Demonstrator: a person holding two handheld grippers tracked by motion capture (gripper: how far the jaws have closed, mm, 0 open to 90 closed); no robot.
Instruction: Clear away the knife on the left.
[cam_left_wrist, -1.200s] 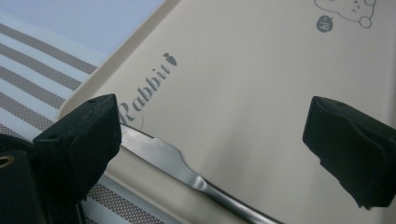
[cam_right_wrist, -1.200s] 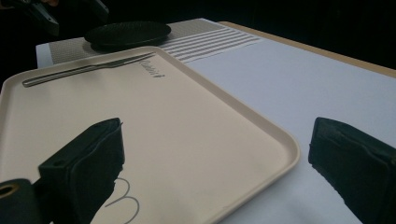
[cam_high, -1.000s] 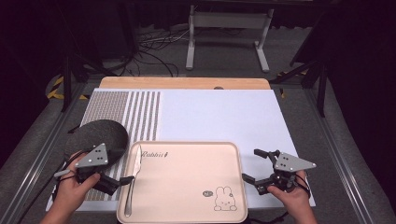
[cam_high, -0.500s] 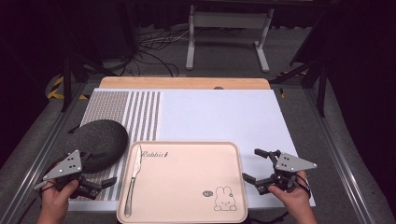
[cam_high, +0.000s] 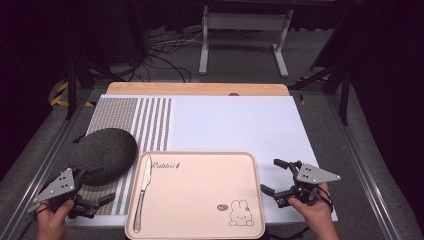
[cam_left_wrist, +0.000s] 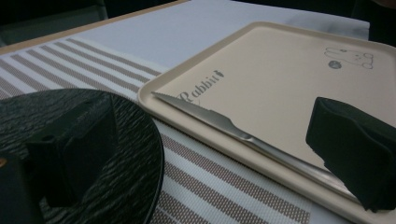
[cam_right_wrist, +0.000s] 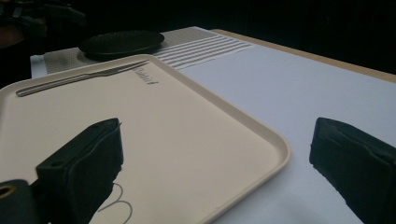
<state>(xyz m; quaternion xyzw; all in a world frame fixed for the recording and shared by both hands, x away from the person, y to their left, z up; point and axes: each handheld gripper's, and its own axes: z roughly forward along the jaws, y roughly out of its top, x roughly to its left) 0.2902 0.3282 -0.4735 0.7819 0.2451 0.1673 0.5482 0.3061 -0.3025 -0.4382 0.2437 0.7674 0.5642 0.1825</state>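
Room dark. Grey floor (cam_high: 240, 60) beyond the bench (cam_high: 200, 88), wood-edged. Black cables (cam_high: 165, 52) on floor; pale metal stand (cam_high: 243, 30) behind. Possibly hazard tape (cam_high: 62, 95) at left, unclear.

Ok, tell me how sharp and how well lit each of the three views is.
High view: the table is evenly lit and sharp, the room behind nearly black. Left gripper view: the knife and tray are fairly crisp, the near jaws soft, the plate catching a dull sheen. Right gripper view: soft throughout, jaws blurred, background dark.
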